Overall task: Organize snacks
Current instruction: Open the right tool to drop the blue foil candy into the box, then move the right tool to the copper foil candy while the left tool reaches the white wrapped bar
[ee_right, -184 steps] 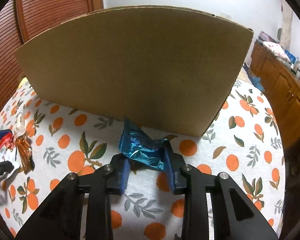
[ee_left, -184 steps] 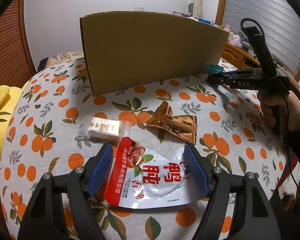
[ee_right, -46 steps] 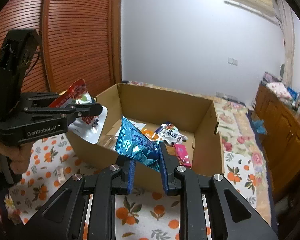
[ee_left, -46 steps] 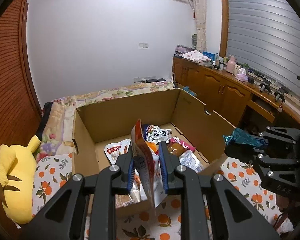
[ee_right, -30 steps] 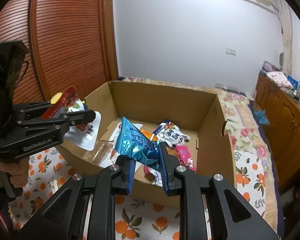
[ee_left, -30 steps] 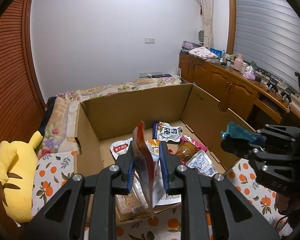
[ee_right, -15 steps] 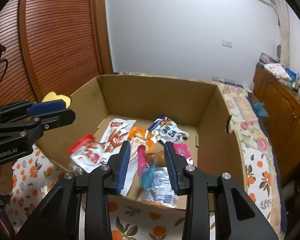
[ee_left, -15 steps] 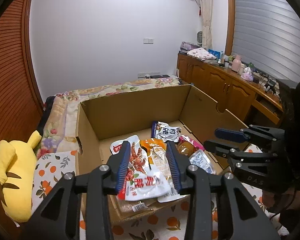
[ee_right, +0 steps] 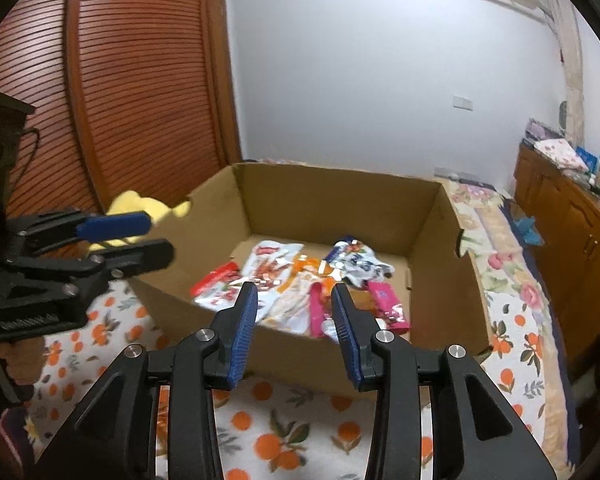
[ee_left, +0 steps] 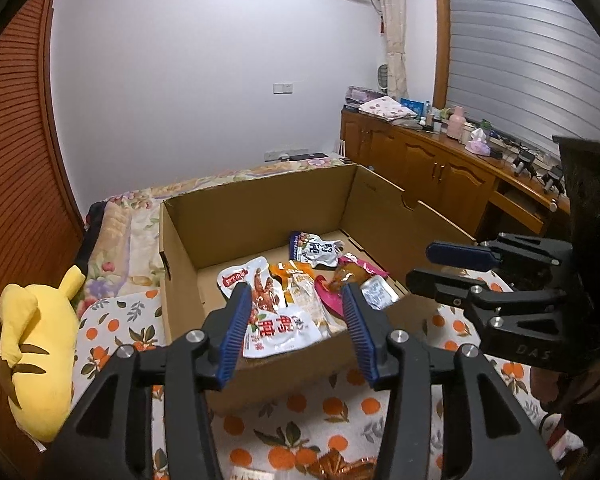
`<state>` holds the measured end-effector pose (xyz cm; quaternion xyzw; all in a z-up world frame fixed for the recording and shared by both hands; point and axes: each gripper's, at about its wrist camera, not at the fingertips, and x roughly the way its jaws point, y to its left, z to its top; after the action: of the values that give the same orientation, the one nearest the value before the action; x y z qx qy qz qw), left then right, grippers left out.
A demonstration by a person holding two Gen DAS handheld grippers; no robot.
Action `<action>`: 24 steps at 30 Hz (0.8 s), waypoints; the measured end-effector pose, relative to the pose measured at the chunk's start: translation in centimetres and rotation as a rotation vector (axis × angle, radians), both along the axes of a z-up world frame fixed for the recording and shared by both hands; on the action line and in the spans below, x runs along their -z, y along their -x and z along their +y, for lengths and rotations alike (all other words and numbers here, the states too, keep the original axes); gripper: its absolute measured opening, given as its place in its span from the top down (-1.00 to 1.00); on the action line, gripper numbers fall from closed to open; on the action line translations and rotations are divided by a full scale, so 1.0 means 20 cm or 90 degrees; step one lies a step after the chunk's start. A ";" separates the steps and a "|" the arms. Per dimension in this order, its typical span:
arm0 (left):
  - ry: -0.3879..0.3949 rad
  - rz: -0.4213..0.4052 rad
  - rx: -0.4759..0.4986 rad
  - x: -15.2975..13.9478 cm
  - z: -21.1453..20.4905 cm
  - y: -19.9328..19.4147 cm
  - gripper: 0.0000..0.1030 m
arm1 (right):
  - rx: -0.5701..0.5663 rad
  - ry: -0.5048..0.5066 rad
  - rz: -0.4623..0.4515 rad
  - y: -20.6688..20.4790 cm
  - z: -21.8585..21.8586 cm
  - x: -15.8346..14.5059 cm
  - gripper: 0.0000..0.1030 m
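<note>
Two grippers: both empty, fingers spread apart, hovering above the near wall of the box.
Left gripper: released, holding nothing; lower centre of the left view, blue pads framing the red-and-white packet below. Judged well placed for a drop into the box, since it sits over the opening.
Right gripper: also let go, nothing between the fingers; lower centre of the right view, over the near edge. It shows again at the right of the left view, side-on.
Cardboard box: open-topped, centre of both views, on the orange-print tablecloth. Flaps absent or folded, so packets go in from above.
Red-and-white packet: flat on the box floor against the near wall, just below the left gripper.
Other snacks in the box: loose heap at mid-floor, overlapping; a white-and-blue pouch toward the back, a pink wrapper at the right. No sorting inside, only gathered.
Brown wrapper: on the cloth at the bottom edge of the left view, outside the box; a pale packet beside it is mostly cut off.
Task stage: judged part done; most packets are in, at least these two are left on the table.
Next move: likely down and back to the table items at the bottom of the frame.
Yellow plush toy: left edge, off the table, not part of the work.
</note>
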<state>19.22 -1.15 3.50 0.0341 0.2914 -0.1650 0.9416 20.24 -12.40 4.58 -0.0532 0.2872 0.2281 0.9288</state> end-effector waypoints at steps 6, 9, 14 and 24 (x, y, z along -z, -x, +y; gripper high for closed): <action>-0.002 0.007 0.010 0.03 0.02 0.10 -0.03 | -0.030 -0.007 -0.022 0.15 0.03 -0.04 0.24; 0.004 0.011 0.010 0.05 0.04 0.15 -0.19 | -0.041 0.000 -0.024 0.21 0.05 -0.03 0.24; 0.007 0.013 -0.004 0.09 0.09 0.22 -0.38 | -0.057 0.006 -0.019 0.28 0.08 0.00 0.24; -0.004 0.056 -0.015 0.27 0.19 0.30 -0.38 | -0.097 0.017 0.016 0.36 0.18 0.14 0.23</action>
<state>13.21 2.71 -1.84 0.0265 0.3336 -0.1541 0.9297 12.96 -8.80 1.78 -0.0846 0.2966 0.2951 0.9043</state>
